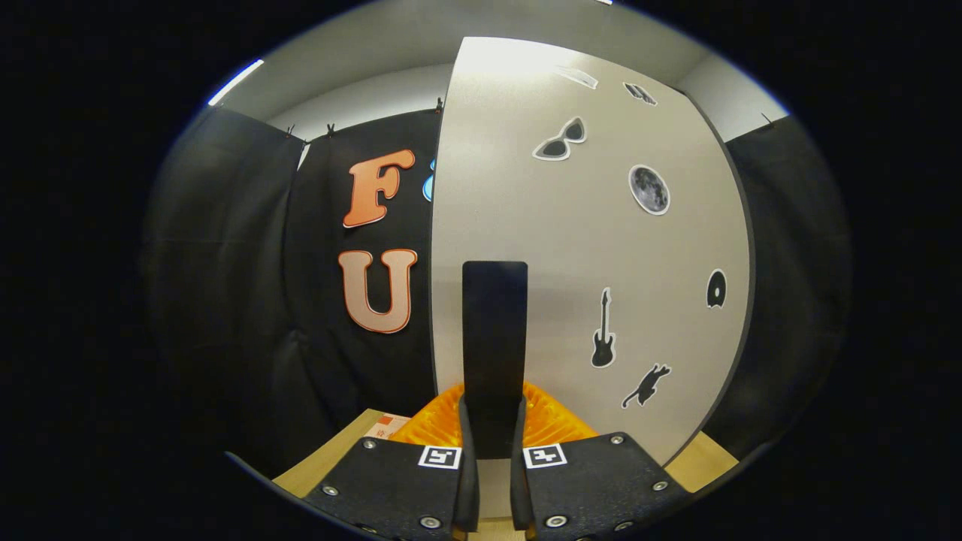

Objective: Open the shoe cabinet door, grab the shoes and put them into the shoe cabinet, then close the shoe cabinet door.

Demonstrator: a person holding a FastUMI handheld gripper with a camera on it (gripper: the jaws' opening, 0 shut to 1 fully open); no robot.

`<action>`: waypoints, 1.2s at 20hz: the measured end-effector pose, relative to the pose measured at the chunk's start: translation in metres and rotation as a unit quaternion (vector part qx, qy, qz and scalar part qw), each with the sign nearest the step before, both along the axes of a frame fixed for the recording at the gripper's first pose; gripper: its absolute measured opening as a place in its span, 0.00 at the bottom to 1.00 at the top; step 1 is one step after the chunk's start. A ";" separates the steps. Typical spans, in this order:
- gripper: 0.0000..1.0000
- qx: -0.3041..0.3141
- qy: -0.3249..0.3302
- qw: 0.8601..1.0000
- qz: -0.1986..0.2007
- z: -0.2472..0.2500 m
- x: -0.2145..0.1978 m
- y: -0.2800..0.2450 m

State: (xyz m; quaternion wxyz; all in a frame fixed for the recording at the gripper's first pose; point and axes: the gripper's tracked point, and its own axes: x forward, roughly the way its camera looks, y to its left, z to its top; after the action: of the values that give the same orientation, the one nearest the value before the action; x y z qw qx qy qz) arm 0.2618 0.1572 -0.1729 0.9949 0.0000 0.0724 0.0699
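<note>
Gripper view: the tool [494, 443] is clamped on the tall black flat door handle [494, 330] of the pale grey shoe cabinet door [594, 248], which stands on the light wooden worktop [331, 458]. If the pull runs off the hinge arc, the smooth handle could slip free. Small black stickers [603, 330] dot the door; an orange ribbed object [443, 421] sits just beyond the fingers.

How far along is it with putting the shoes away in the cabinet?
In hand: the tongs are clamped on the black handle of the cabinet door, so a door step is under way. Done: nothing I can confirm; this picture cannot tell opening from closing. Left: if it is opening, fetching the shoes, placing them inside and shutting the door.
</note>
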 end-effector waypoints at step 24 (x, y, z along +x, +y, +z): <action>0.16 0.017 -0.024 0.994 0.109 0.014 -0.151 -0.163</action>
State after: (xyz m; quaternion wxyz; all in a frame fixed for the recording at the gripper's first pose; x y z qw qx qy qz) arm 0.1109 -0.0058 -0.1594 0.9828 0.0077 0.0466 0.1788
